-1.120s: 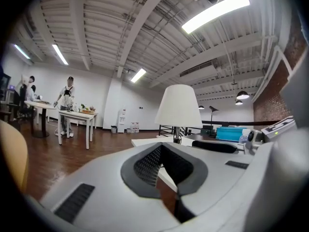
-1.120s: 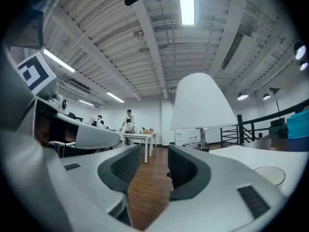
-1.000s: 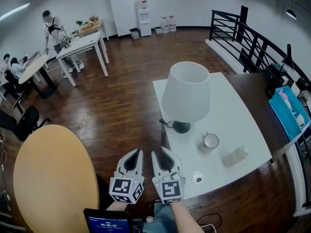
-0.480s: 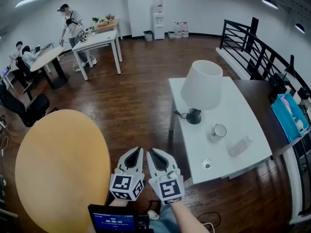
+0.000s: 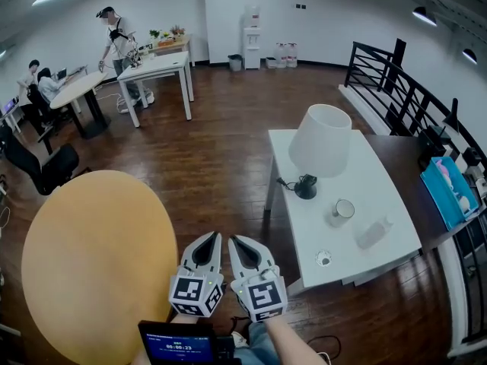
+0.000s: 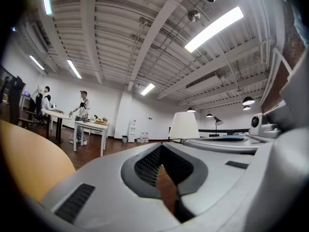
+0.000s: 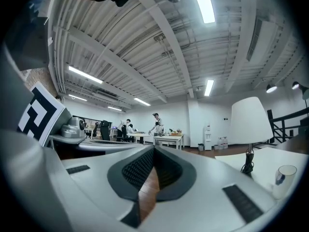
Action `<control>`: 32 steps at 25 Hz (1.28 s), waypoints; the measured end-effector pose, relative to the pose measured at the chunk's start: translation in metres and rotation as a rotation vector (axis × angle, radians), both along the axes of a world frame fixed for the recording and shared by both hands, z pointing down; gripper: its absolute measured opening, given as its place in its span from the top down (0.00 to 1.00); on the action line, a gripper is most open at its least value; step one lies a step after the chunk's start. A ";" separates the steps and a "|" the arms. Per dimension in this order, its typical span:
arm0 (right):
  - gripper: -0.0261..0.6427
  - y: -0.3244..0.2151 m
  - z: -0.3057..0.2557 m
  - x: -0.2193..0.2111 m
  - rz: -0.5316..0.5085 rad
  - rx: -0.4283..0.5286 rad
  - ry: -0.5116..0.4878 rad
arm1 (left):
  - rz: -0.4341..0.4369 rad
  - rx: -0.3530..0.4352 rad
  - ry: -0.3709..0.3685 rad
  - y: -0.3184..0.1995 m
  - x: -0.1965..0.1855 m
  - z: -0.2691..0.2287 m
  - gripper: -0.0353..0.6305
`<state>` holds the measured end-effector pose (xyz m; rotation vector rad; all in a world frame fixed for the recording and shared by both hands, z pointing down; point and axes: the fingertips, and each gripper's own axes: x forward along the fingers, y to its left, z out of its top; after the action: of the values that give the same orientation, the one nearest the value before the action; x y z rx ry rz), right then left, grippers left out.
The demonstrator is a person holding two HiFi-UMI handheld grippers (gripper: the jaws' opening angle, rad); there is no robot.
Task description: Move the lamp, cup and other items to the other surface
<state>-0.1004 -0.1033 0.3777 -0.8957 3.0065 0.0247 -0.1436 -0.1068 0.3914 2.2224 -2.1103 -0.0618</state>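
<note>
On my far left is one round table (image 5: 91,265) with a smooth, bare, tan wood-look top. Next come my two tongs, both grey moulded plastic with dark ribbed pads, each carrying one cube of black-and-white square markers. The left tongs (image 5: 214,239) are closed tip to tip with nothing between them. The right tongs (image 5: 234,240) are the same, pinched together and empty. They sit side by side over the dark plank floor (image 5: 213,166), between the two tables and well apart from everything to be moved.

To the right stands one white table (image 5: 365,166), rectangular with rounded corners and a matte top. On it I count four things.
- One lamp (image 5: 320,140) stands upright, with a white tapered shade, a thin stem, a round black base and a black cord trailing toward the table's left edge.
- One cup (image 5: 342,211), white and round, stands upright to the right of the lamp base and apart from it.
- One clear plastic bottle (image 5: 373,233) lies on its side just past the cup.
- One small round disc (image 5: 323,258) sits by the near edge; I cannot tell what it is.

Farthest right is one blue box (image 5: 447,192) beside the black railing (image 5: 396,82).
</note>
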 end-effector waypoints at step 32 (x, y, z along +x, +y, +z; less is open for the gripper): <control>0.96 0.001 -0.002 0.014 0.030 0.028 -0.001 | -0.014 0.010 -0.021 0.010 0.016 -0.001 0.94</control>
<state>-0.0866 -0.1026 0.3761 -0.9373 2.9837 0.0653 -0.1277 -0.0970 0.3907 2.2233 -2.1410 -0.0497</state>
